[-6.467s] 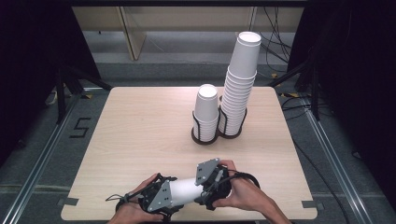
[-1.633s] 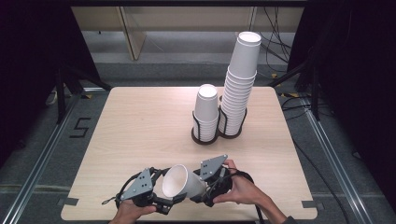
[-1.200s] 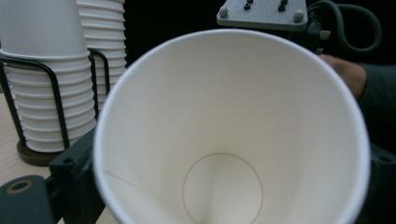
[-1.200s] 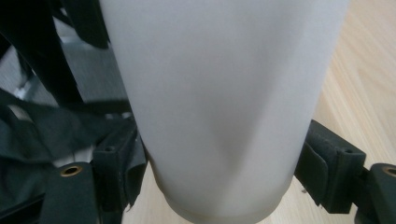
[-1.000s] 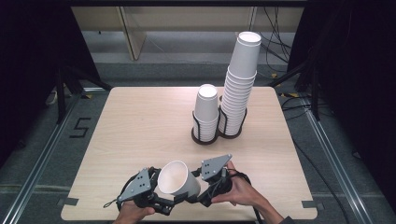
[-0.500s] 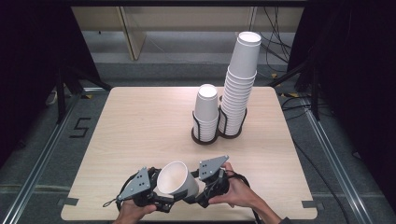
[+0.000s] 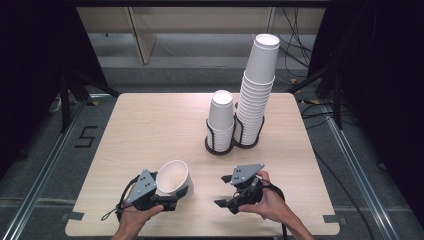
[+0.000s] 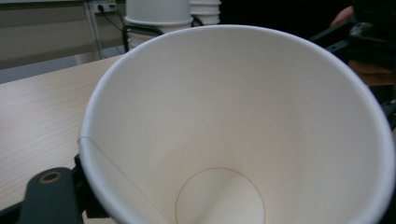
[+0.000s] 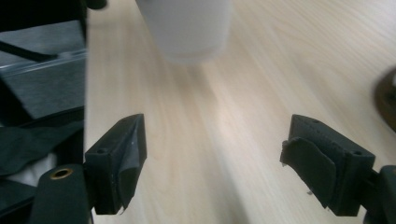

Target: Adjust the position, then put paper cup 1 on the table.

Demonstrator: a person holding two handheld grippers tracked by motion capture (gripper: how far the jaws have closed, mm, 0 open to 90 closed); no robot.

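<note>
Left gripper point(image 7: 170, 197) is clamped on a white paper cup point(image 7: 173, 177) near the table's front edge; its jaws have just been closing, and they now pinch the cup's wall. That cup is tilted, its open mouth turned up and toward the far side, its base toward the right gripper point(image 7: 227, 200). In the left gripper view the cup point(image 8: 233, 130) faces the camera mouth-on, so its round bottom shows deep inside.

Going by size: the table point(image 7: 150, 120) is pale wood. At its far right stands a tall stack point(image 7: 257, 95) of white cups, just beside a short stack point(image 7: 221, 117); each sits in a black wire holder point(image 7: 220, 145), and the two holders touch.

Right gripper is held in the person's right hand point(image 7: 272, 205) at the front right, apart from the cup. Its jaws stand wide apart with nothing between them; in the right gripper view the bare table point(image 9: 224, 140) lies between the pads point(image 9: 130, 158), and the cup's base point(image 9: 187, 28) is blurred beyond.
</note>
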